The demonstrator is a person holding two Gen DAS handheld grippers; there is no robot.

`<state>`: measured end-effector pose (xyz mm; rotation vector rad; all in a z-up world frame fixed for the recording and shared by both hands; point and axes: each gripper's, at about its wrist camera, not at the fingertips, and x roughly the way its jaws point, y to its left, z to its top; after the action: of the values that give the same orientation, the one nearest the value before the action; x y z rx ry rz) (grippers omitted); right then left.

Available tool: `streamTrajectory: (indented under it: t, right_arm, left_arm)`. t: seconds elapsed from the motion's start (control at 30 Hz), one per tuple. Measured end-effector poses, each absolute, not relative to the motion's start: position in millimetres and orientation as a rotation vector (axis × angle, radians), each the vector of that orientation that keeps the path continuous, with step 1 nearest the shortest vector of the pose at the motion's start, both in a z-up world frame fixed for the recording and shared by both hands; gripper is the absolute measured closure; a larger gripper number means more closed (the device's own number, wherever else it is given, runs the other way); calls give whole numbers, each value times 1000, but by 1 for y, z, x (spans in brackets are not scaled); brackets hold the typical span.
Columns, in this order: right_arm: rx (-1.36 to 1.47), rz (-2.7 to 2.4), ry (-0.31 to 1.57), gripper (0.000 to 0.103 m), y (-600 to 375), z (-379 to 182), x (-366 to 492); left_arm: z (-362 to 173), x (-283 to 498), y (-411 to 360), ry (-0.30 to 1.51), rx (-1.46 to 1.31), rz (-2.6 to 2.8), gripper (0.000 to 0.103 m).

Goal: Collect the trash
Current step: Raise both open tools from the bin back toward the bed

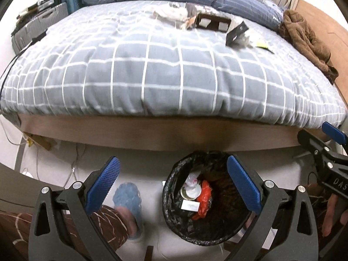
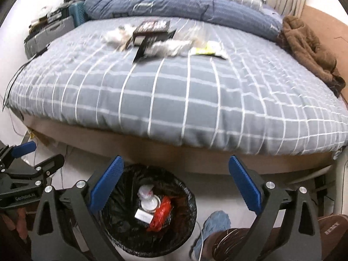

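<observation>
A bin with a black liner (image 1: 174, 215) (image 2: 130, 235) stands on the floor below the bed's edge. In it lie a red wrapper (image 1: 204, 198) (image 2: 162, 214), a white cup (image 1: 191, 192) (image 2: 150, 204) and a small white box (image 1: 191, 206) (image 2: 143, 215). My left gripper (image 1: 173, 163) hangs open and empty above the bin; its side shows in the right wrist view (image 2: 28, 154). My right gripper (image 2: 175, 161) is open and empty too, seen also at the left wrist view's edge (image 1: 326, 143). On the far bed lie a dark carton (image 1: 213, 22) (image 2: 152, 30), white tissues (image 1: 171, 13) (image 2: 115, 35) and a yellow wrapper (image 1: 263, 45) (image 2: 206, 51).
The bed's grey checked cover (image 1: 152, 76) (image 2: 174, 97) fills the middle. A brown garment (image 1: 304, 39) (image 2: 308, 47) lies at its right edge, a blue duvet (image 2: 174, 4) at the back. A person's foot in a blue slipper (image 1: 128, 198) (image 2: 215, 221) stands beside the bin. Cables (image 1: 74, 169) trail on the floor.
</observation>
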<state>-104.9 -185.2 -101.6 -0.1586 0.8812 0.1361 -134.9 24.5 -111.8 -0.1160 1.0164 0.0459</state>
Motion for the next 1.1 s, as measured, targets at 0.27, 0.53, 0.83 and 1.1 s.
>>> streamTrajectory:
  t: [0.27, 0.53, 0.83, 1.1]
  right_arm:
    - [-150, 118, 799, 10, -188, -73, -91]
    - [-152, 106, 759, 10, -191, -57, -77]
    - [-124, 123, 731, 10, -190, -43, -52]
    - [-133, 155, 728, 10, -173, -41, -20]
  left_arm:
    - [-81, -115, 23, 946, -99, 50, 6]
    - [-64, -97, 19, 909, -84, 39, 6]
    - [-43, -72, 30, 859, -123, 60, 6]
    - [-31, -31, 41, 830, -120, 78, 6]
